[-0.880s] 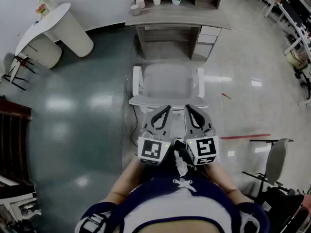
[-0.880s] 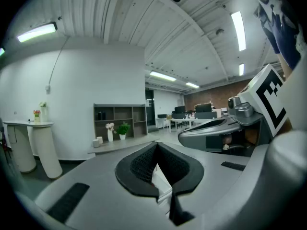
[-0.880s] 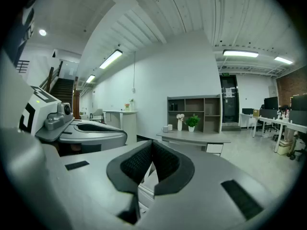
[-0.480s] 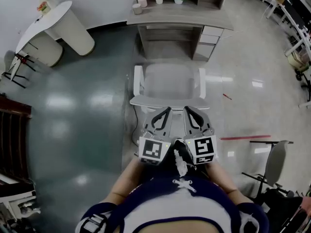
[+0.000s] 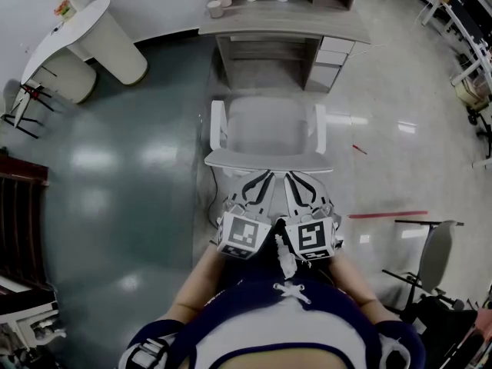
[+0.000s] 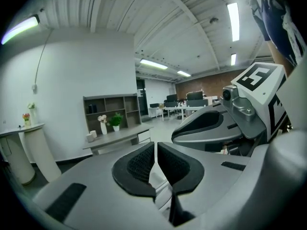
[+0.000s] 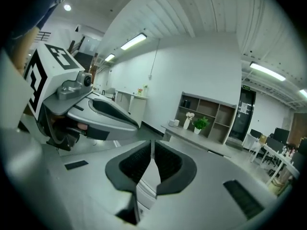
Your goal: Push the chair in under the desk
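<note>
A white office chair (image 5: pixel 265 129) stands on the glossy floor, facing the grey desk (image 5: pixel 280 23), with a strip of floor between the seat's front and the desk. Its backrest top (image 5: pixel 231 160) is nearest me. In the head view my left gripper (image 5: pixel 265 177) and right gripper (image 5: pixel 290 177) sit side by side, both shut and holding nothing, their tips at the middle of the backrest's top edge. The left gripper view shows the shut left gripper (image 6: pixel 156 150) pointing at the desk (image 6: pixel 120 137). The right gripper (image 7: pixel 152 146) is likewise shut, with white chair (image 7: pixel 146 188) below its tips.
A drawer unit (image 5: pixel 327 60) fills the desk's right side, beside the open knee space. Cups (image 5: pixel 219 3), a vase and a plant stand on the desk. A white curved table (image 5: pixel 84 41) is far left, and a dark chair (image 5: pixel 430 260) and red floor tape (image 5: pixel 388 215) are on the right.
The two grippers have drawn closer together, the right one turning inward. The chair and desk have hardly shifted in the view.
</note>
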The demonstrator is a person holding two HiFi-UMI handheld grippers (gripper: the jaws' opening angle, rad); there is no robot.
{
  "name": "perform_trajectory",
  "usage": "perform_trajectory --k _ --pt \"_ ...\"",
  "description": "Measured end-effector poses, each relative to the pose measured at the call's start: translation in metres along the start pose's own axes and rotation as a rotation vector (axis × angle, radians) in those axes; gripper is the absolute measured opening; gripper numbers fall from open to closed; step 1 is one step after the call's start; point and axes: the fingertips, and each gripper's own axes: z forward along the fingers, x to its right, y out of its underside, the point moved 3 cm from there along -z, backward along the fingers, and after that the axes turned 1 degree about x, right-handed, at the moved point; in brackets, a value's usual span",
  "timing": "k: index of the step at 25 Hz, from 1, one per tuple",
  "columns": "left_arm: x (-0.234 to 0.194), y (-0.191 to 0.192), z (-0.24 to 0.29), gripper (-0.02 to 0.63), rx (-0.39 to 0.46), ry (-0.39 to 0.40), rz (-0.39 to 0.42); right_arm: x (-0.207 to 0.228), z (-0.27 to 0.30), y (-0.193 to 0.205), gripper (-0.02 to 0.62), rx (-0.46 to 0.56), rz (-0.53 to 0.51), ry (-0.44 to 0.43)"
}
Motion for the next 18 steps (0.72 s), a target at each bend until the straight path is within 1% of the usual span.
perform_trajectory --k 3,6,9,13,14,15,16,18 --pt "-0.001 0.007 0.003 0.011 -0.026 0.013 -0.002 -0.004 0.005 0.004 0.011 -0.034 -0.060 -0.029" --pt "-0.002 0.011 0.007 0.023 -0.041 0.034 -0.001 -0.006 0.010 0.010 0.011 -0.060 -0.076 -0.053" --pt "-0.003 0.017 0.011 0.057 -0.070 0.053 0.011 -0.009 0.016 0.019 0.012 -0.099 -0.085 -0.087" --pt "0.000 0.029 0.015 0.102 -0.119 0.100 0.060 -0.015 0.025 0.034 0.014 -0.161 -0.130 -0.133" --pt "0.002 0.032 0.015 0.114 -0.130 0.117 0.063 -0.018 0.027 0.038 0.031 -0.179 -0.142 -0.154" --pt "0.003 0.035 0.016 0.123 -0.141 0.130 0.065 -0.022 0.029 0.043 0.074 -0.199 -0.152 -0.175" --pt "0.003 0.038 0.016 0.127 -0.151 0.139 0.069 -0.025 0.030 0.046 0.098 -0.217 -0.161 -0.194" --pt "0.004 0.043 0.019 0.131 -0.172 0.148 0.085 -0.029 0.034 0.052 0.101 -0.244 -0.180 -0.217"
